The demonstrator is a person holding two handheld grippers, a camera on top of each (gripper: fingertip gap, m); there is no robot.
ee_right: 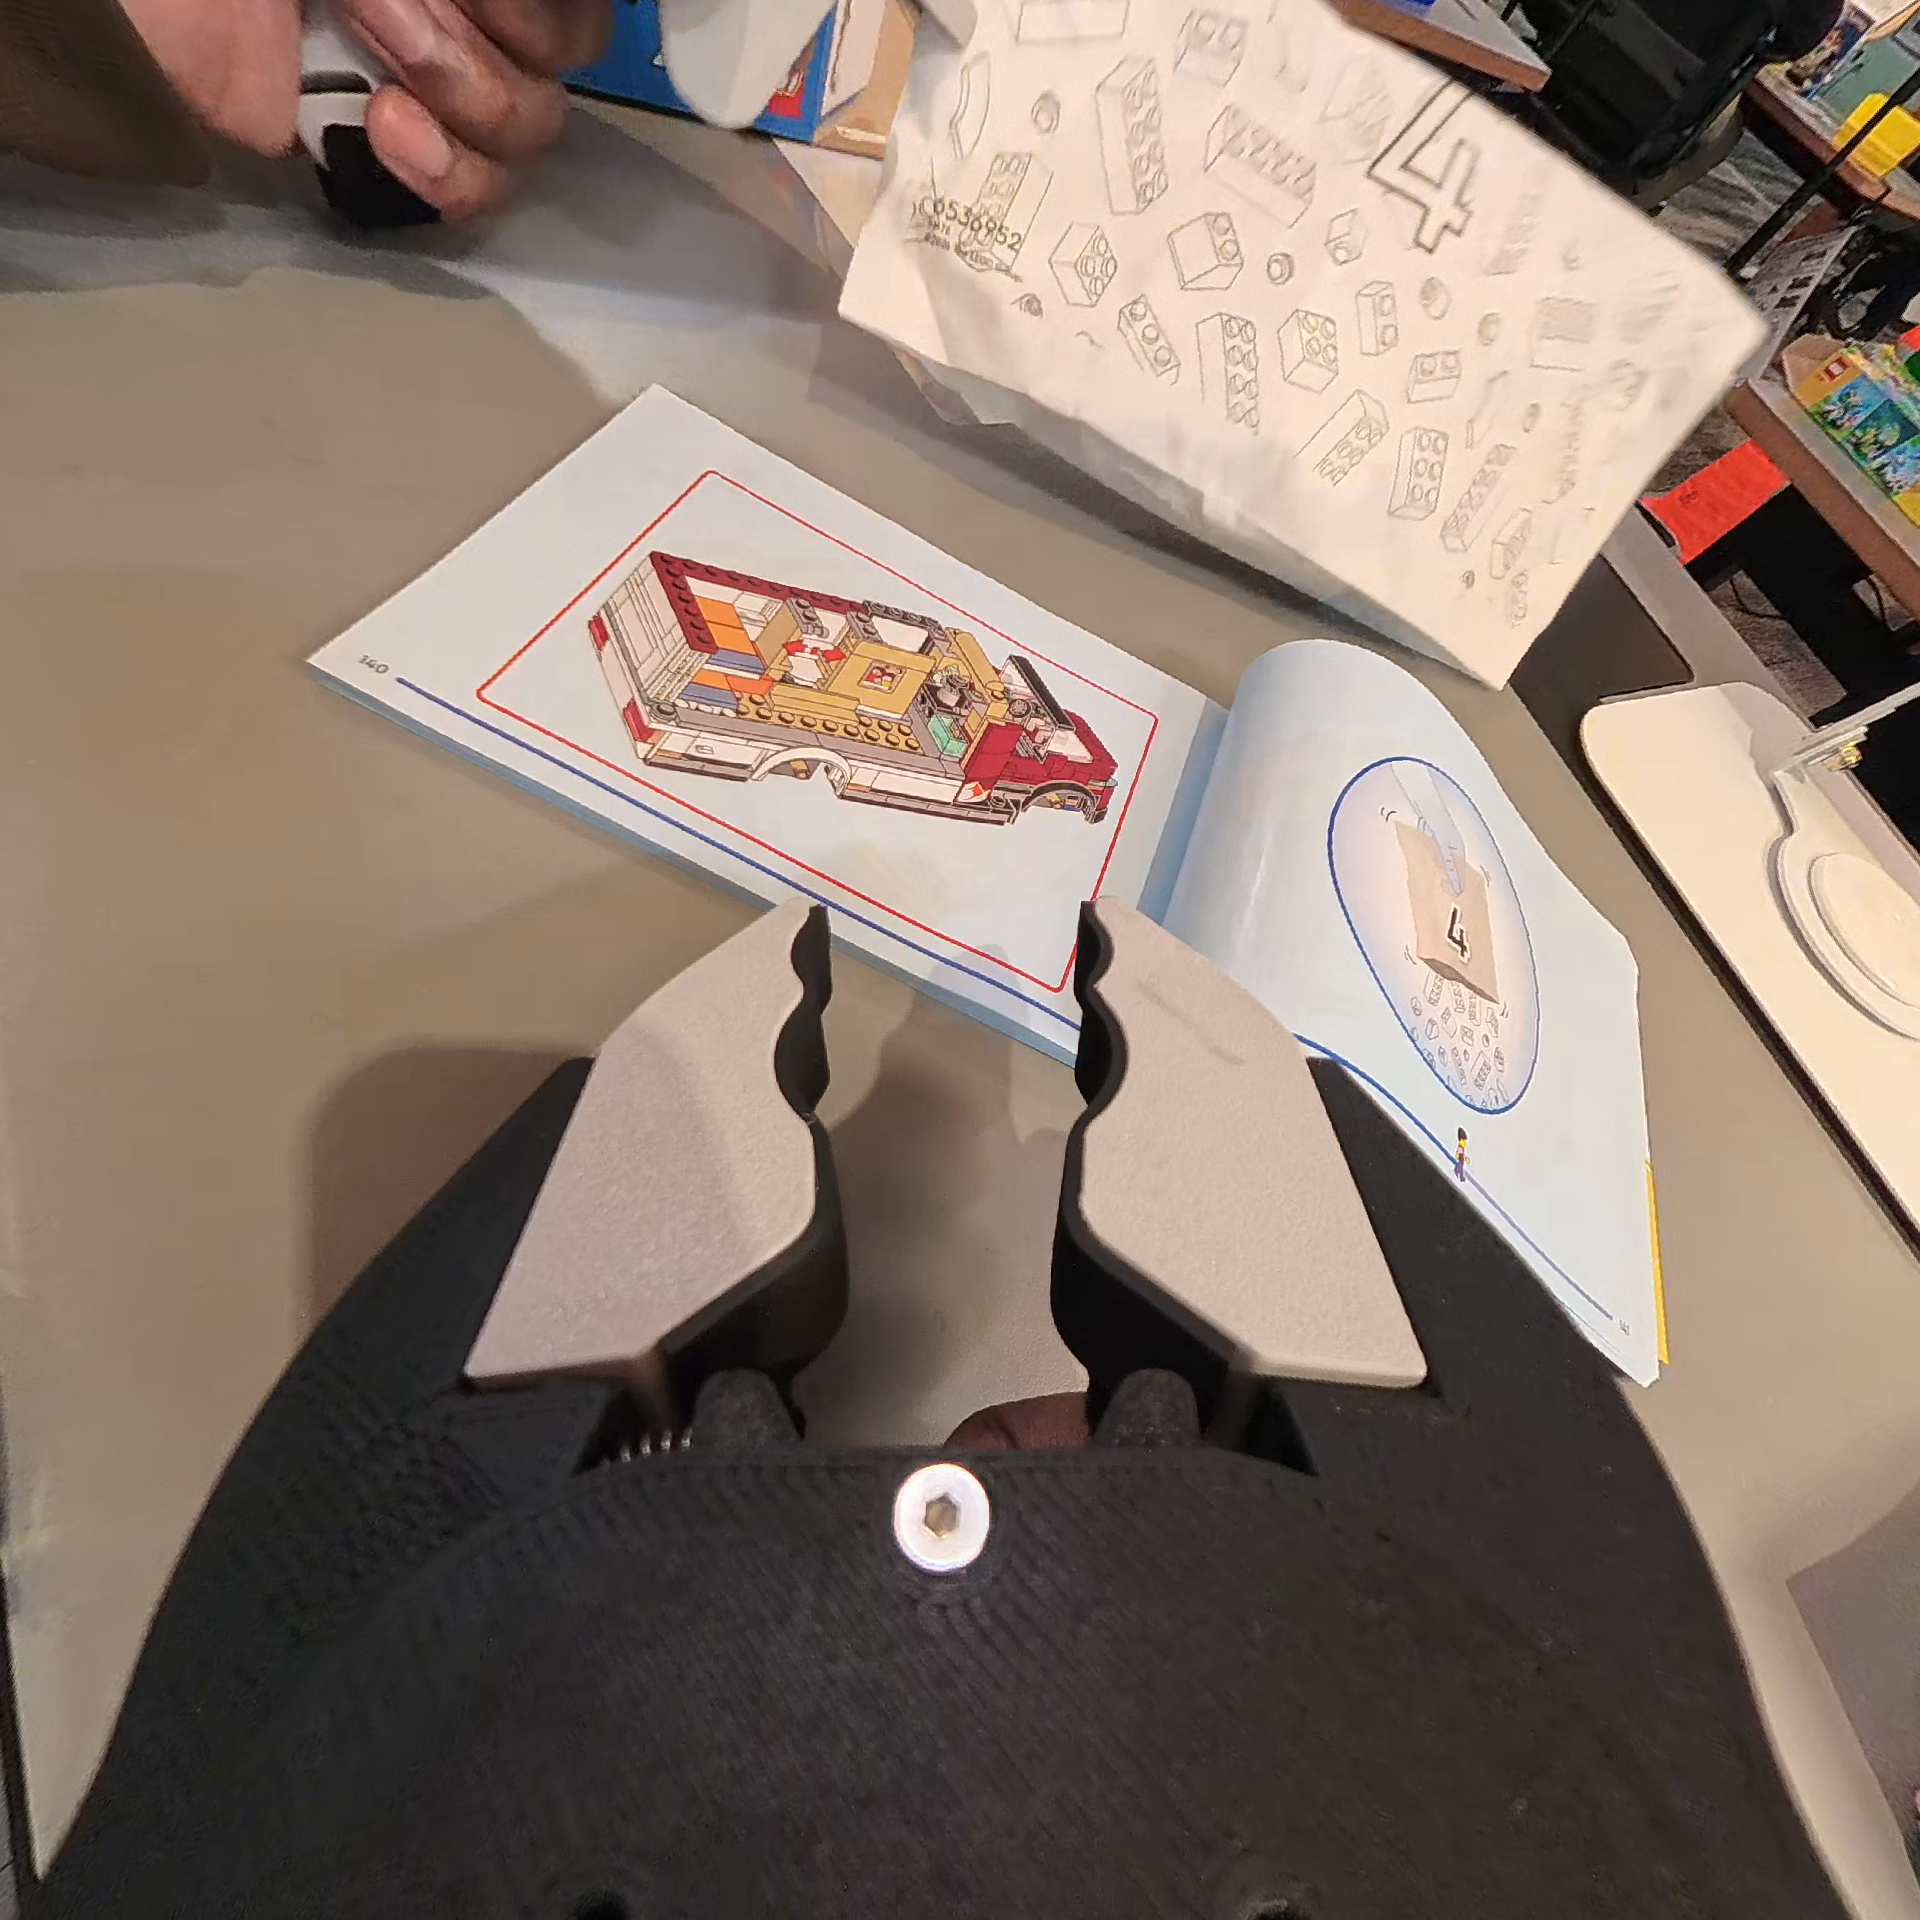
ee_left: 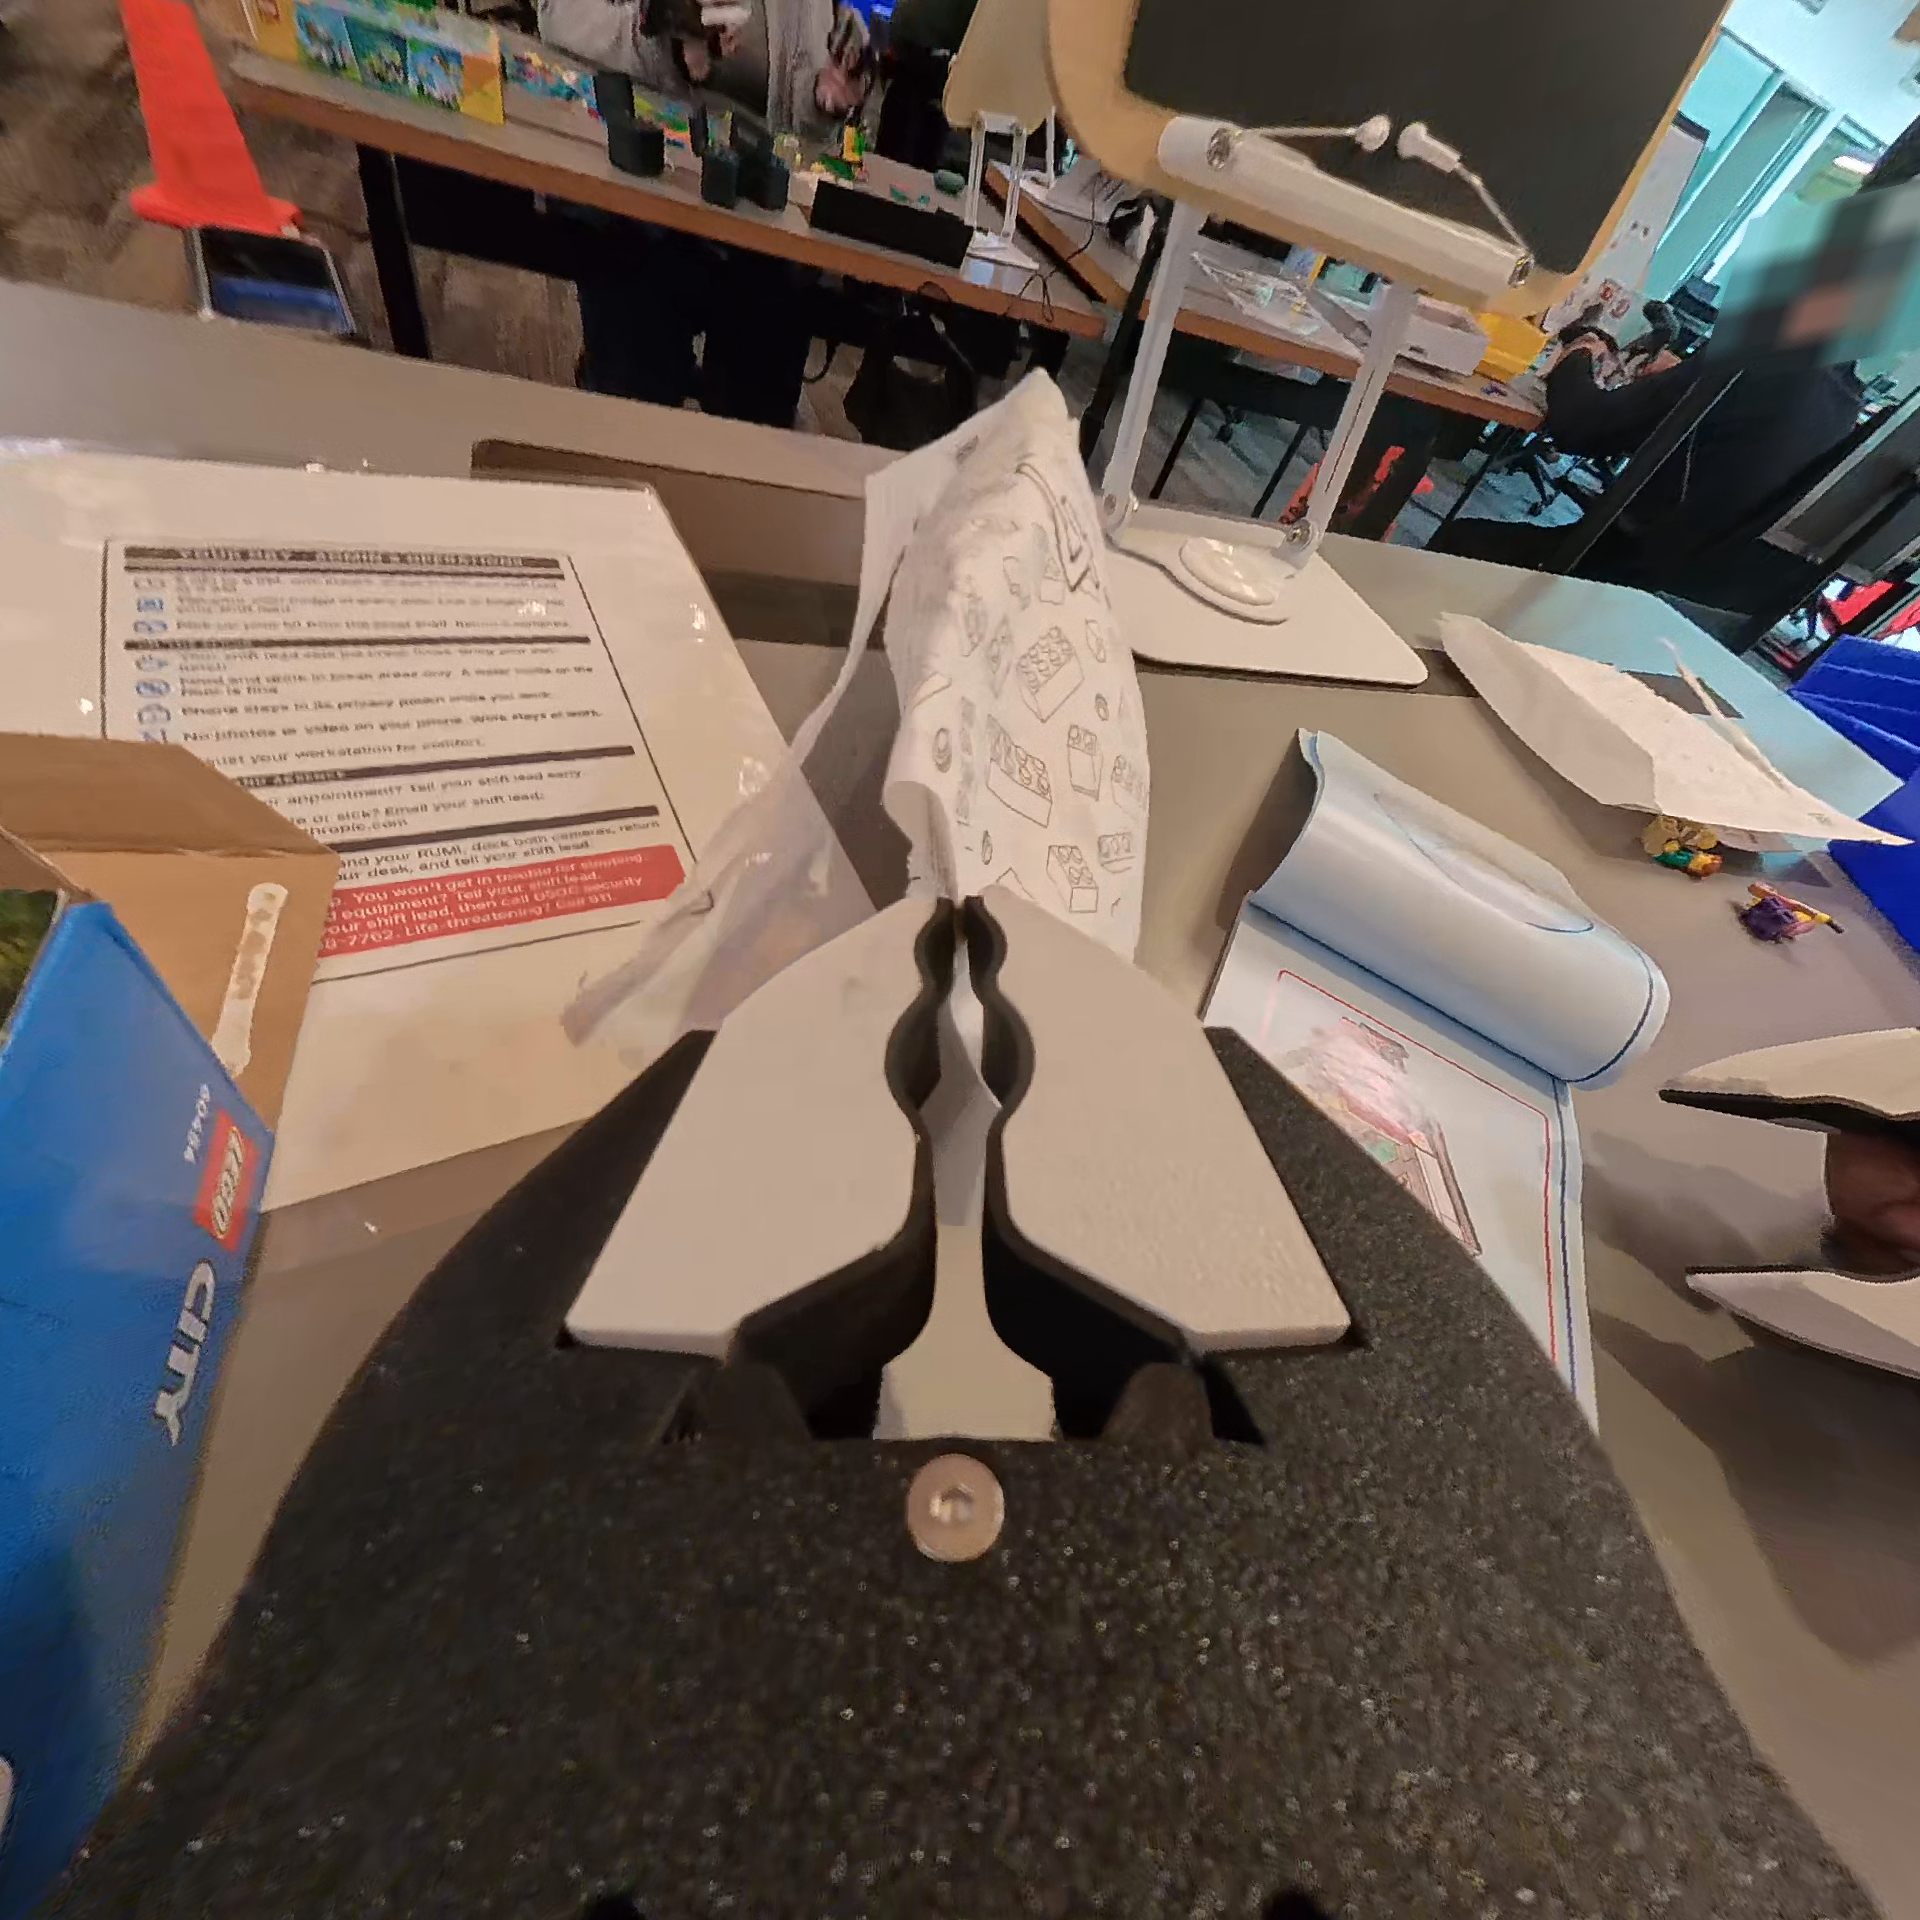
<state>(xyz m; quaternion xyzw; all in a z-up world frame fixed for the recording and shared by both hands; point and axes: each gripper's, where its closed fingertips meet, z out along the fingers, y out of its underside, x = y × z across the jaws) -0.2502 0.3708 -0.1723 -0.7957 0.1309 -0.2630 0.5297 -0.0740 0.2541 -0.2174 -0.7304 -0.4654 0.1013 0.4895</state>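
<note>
1. Our left gripper (ee_left: pixel 961 914) has its jaws pinched on the lower edge of a thin white paper bag (ee_left: pixel 1023 665) printed with grey brick outlines; it stands up crumpled at frame centre.
2. Our right gripper (ee_right: pixel 951 935) holds its jaws wide with nothing between them, just above the matte grey counter (ee_right: pixel 260 831).
3. Just beyond lies a glossy open booklet (ee_right: pixel 790 707), one page curled.
4. Upper right, the bag blurs; a hand (ee_right: pixel 416 94) is cut off upper left.
</note>
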